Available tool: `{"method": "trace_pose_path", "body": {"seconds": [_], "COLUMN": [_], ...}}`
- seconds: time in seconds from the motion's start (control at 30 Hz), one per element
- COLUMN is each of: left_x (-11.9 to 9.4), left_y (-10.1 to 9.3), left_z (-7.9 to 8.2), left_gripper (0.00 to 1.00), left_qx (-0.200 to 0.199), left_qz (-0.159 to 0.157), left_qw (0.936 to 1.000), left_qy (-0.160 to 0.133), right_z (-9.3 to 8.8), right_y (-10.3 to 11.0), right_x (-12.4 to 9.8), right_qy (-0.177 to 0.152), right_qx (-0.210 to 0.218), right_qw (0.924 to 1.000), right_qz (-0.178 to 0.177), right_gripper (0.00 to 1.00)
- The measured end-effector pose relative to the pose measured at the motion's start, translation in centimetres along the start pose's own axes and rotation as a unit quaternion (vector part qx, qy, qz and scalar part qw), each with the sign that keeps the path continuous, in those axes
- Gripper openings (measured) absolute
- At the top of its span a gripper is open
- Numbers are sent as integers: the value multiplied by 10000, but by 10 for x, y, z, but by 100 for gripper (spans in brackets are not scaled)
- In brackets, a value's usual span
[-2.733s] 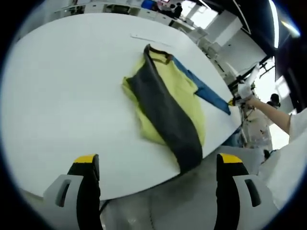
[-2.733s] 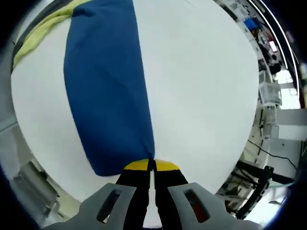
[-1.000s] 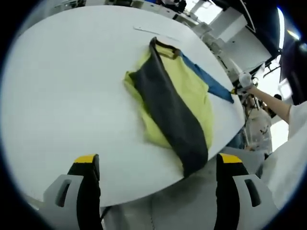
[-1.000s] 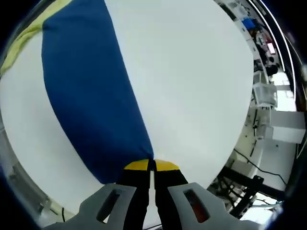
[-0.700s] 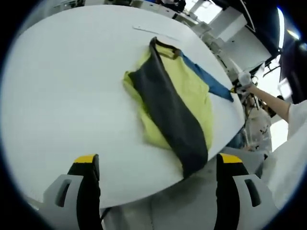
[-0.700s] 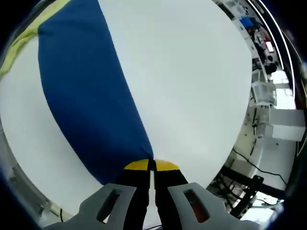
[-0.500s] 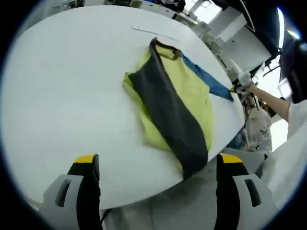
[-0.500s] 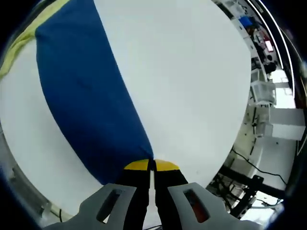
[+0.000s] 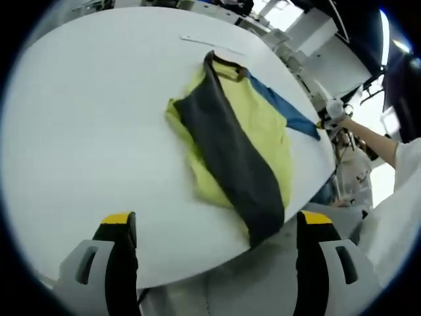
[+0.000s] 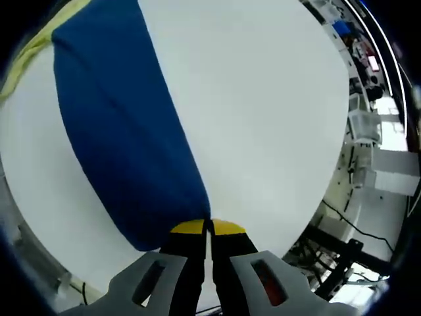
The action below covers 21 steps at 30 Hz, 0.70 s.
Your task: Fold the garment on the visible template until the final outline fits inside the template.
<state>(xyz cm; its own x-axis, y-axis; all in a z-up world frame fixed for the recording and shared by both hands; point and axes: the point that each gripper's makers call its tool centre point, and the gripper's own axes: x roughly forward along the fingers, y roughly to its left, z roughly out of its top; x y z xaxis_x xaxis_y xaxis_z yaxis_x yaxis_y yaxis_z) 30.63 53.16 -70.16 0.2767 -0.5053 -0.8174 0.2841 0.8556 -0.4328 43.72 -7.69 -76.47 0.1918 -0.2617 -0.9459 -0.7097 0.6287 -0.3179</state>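
Note:
A yellow garment (image 9: 253,125) with a dark grey sleeve (image 9: 230,158) across it lies on the white table (image 9: 85,118) in the left gripper view. Its blue sleeve (image 9: 284,112) stretches toward the table's right edge, where the right gripper (image 9: 327,122) holds its end in a person's hand. The left gripper (image 9: 214,227) hangs open near the table edge, well short of the garment, with nothing between its jaws. In the right gripper view the right gripper (image 10: 209,227) is shut on the blue sleeve (image 10: 125,125), which runs away over the table to the yellow body (image 10: 26,56).
A thin pale template line (image 9: 207,45) lies on the table beyond the collar. The grey sleeve's end hangs at the near table edge. Shelving and equipment (image 10: 368,112) stand past the table; a person's white sleeve (image 9: 404,178) is at the right.
The right gripper keeps its hold on the blue sleeve, whose far end has swung slightly in view as the hand shifted. The left gripper stays open and nearly still.

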Motion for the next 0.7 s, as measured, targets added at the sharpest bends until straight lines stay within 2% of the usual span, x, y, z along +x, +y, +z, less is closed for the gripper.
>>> {"method": "trace_pose_path", "body": {"seconds": [0.2, 0.7], "left_x": [-1, -4], "left_y": [0, -5], "left_z": [0, 0], "left_gripper": [97, 97], "left_qx": [20, 74], "left_qz": [-7, -55], "left_qw": [10000, 9999], "left_qy": [-13, -65], "right_z": [-4, -18], "right_y": [3, 28], "right_x": [1, -10], "right_qy": [19, 112], "right_qx": [23, 80], "right_qw": [10000, 9997], "right_qz": [21, 216], "right_gripper": [2, 2]}}
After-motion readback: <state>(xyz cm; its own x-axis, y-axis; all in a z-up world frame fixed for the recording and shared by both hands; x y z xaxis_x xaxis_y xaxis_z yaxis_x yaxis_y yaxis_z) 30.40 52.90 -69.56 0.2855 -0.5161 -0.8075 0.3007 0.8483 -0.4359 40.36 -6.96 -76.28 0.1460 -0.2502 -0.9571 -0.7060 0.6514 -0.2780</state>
